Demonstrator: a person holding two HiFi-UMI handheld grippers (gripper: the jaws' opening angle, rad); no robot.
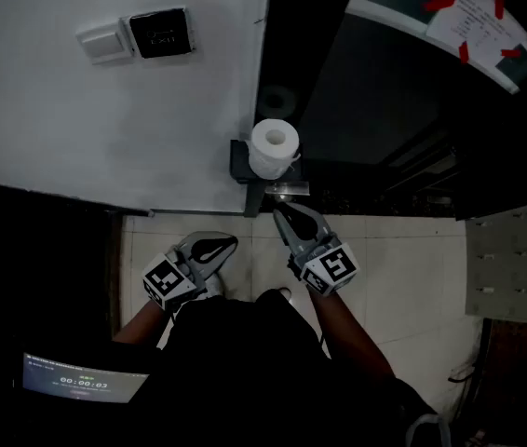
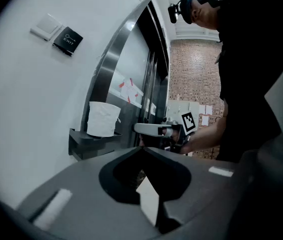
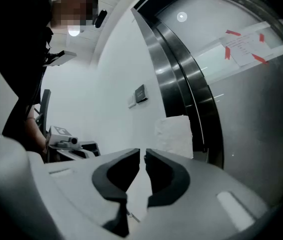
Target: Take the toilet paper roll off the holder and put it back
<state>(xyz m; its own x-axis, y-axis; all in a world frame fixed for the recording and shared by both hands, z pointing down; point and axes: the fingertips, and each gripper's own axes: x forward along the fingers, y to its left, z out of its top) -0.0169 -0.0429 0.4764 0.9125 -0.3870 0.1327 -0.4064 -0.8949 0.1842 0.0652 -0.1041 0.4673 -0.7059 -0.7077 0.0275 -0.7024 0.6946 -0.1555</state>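
Toilet paper roll (image 1: 274, 147) stands on end on the dark holder (image 1: 239, 164), at the centre of the head view. The holder is fixed to the white wall (image 1: 105, 110), at the wall's edge beside a dark metal-framed door (image 1: 366, 91). The roll's open core faces upward toward the camera.

Right gripper (image 1: 282, 214): jaws together, only a hairline slit between the tips, nothing between them. It sits just below the holder in the head view and points up at it. Contact with the holder cannot be confirmed. In the right gripper view the roll (image 3: 174, 136) appears above and slightly right of the jaw tips, apart from them.

Left gripper (image 1: 229, 243): jaws together, nothing between them. It is lower and further left in the head view, apart from the holder. In the left gripper view the roll (image 2: 103, 119) and the holder (image 2: 89, 141) lie at centre left, beyond the jaw tips.

Other items noted: a white switch plate (image 1: 103, 41) and a black plate (image 1: 160, 33) on the wall at upper left; a sheet fixed with red tape (image 1: 473, 17) at upper right; pale floor tiles (image 1: 403, 268) under both grippers.
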